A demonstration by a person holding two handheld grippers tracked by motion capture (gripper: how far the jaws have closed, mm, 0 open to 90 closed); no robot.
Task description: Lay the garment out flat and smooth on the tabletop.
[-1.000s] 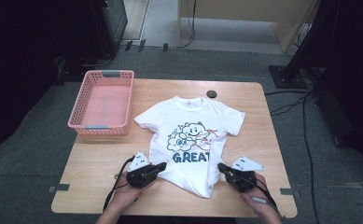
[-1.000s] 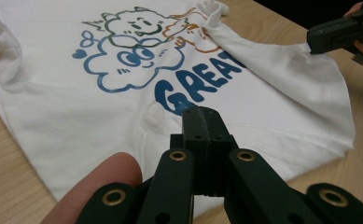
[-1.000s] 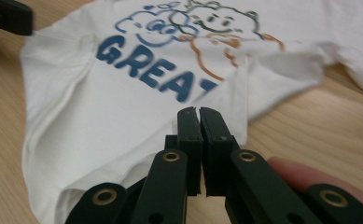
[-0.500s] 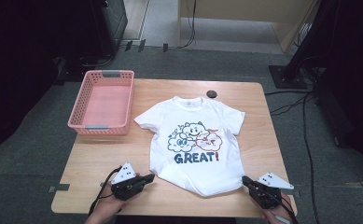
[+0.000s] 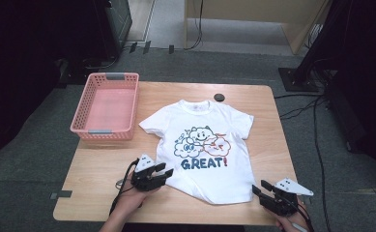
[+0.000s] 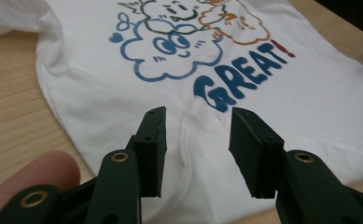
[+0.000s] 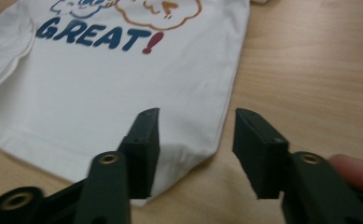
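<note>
Empty pink basket (image 5: pixel 106 107) beside a white T-shirt (image 5: pixel 224 159) reading "GREAT!". Left gripper (image 5: pixel 162 173) and right gripper (image 5: pixel 262 189) gape wide, holding nothing.

In the left gripper view the T-shirt (image 6: pixel 123 88) runs off the top and right edges, its cartoon print cut at the top. In the right gripper view the shirt's upper part and the blue cloud are cropped. A small dark round object (image 5: pixel 219 97) on the desk (image 5: pixel 103 159) is too small to identify. The person's forearms are cut off by the bottom of the high view.
</note>
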